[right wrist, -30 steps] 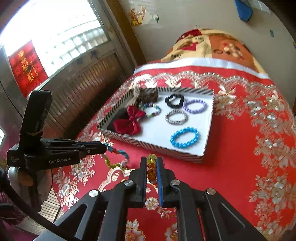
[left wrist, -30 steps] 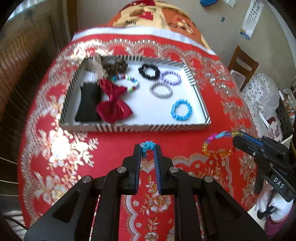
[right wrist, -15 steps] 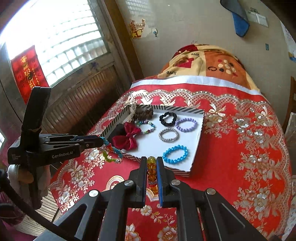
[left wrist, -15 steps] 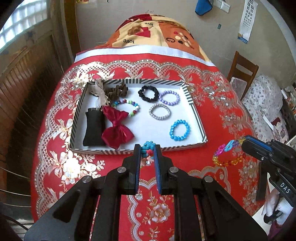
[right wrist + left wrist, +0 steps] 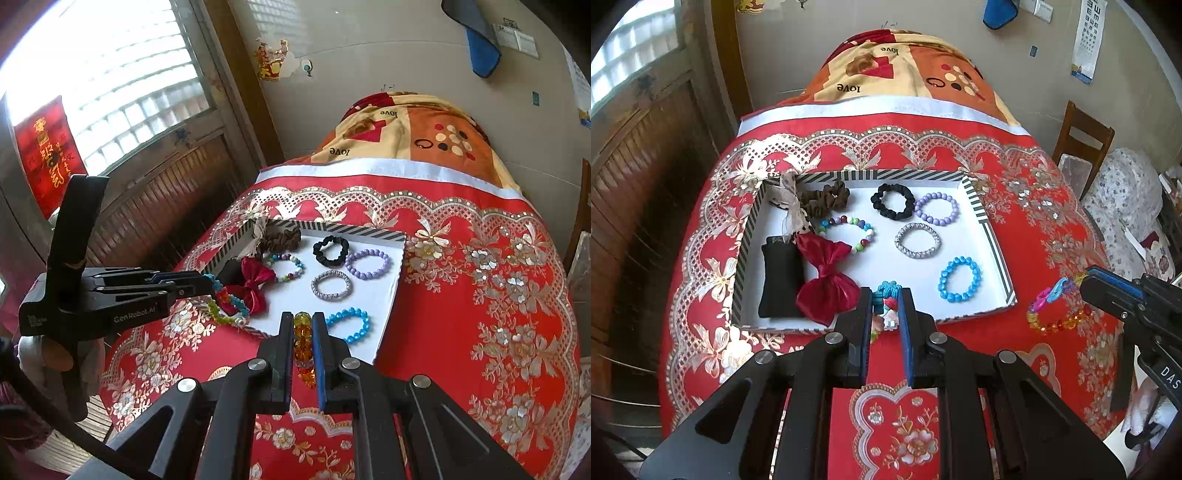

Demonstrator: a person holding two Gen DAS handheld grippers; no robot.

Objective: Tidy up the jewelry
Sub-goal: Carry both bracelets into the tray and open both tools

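A striped-rim white tray (image 5: 994, 243) (image 5: 391, 314) on a red patterned cloth holds several bracelets, scrunchies, a red bow (image 5: 825, 282) and a black pouch (image 5: 781, 280). My left gripper (image 5: 885, 299) (image 5: 207, 284) is shut on a multicoloured bead bracelet (image 5: 227, 304) and holds it above the tray's near edge. My right gripper (image 5: 303, 325) (image 5: 1084, 280) is shut on an amber and rainbow bead bracelet (image 5: 1052, 314) (image 5: 304, 347), held in the air to the right of the tray.
The cloth-covered table (image 5: 1052, 229) drops off on every side. A wooden chair (image 5: 1082, 144) and a cushioned seat (image 5: 1126, 199) stand at the right. A wooden shuttered wall (image 5: 639, 177) is at the left. A folded blanket (image 5: 908, 70) lies beyond the tray.
Both grippers have risen and drawn back from the table with their bracelets still held. The tray looks smaller and more of the room shows.
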